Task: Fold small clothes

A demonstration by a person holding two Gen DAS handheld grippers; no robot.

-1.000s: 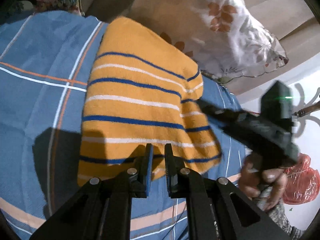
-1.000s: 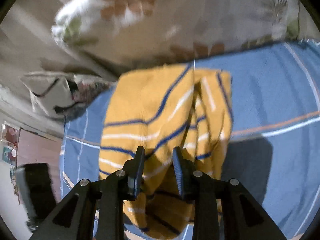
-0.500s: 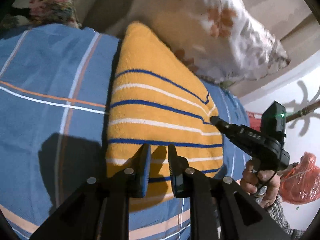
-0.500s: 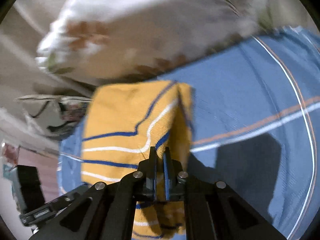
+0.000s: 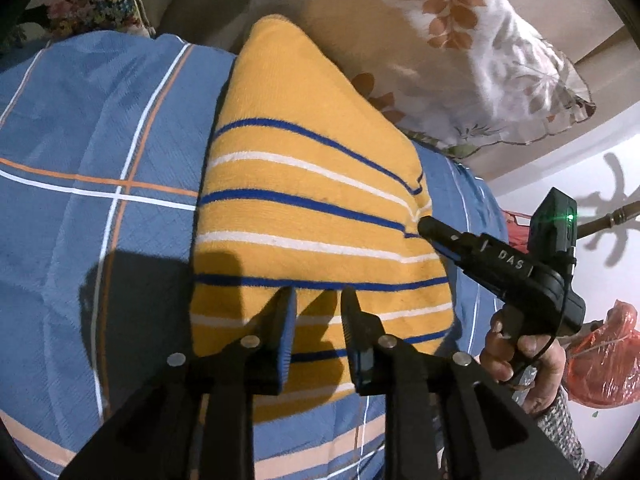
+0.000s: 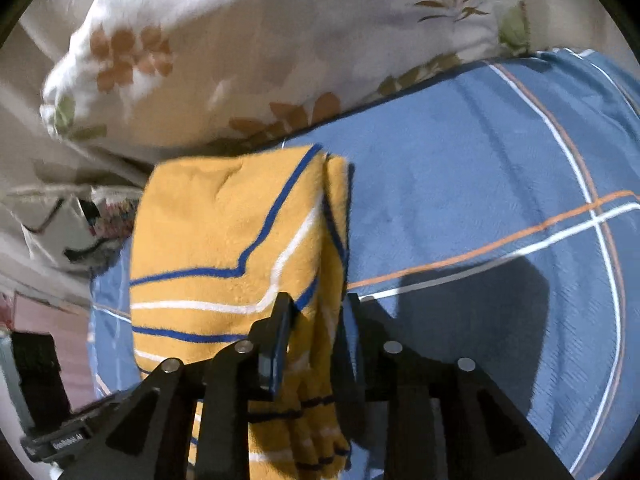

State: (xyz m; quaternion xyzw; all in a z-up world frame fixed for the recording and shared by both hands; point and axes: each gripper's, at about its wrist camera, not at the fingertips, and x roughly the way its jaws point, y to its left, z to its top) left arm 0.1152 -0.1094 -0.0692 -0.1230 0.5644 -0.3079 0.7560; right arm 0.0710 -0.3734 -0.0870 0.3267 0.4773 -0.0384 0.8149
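Note:
A yellow garment (image 5: 312,208) with blue and white stripes lies folded into a narrow stack on the blue checked bed cover (image 5: 100,140). My left gripper (image 5: 318,308) hovers over its near end. Its jaws are opening, and nothing is pinched between them. In the left wrist view my right gripper (image 5: 426,225) points its tip at the garment's right edge, held by a person's hand (image 5: 520,356). In the right wrist view the right gripper (image 6: 316,312) straddles the layered folded edge of the garment (image 6: 224,240). Its jaws are opening and the pads stand off the cloth.
A white pillow (image 5: 460,60) with orange leaf print lies just behind the garment, also in the right wrist view as the pillow (image 6: 260,40). A floral cushion (image 5: 88,0) sits at the far left. A red plastic bag (image 5: 604,360) hangs beyond the bed's right edge.
The garment went from a wider spread to a narrow folded stack. The right jaws were shut half a second ago and have parted. The left jaws have widened.

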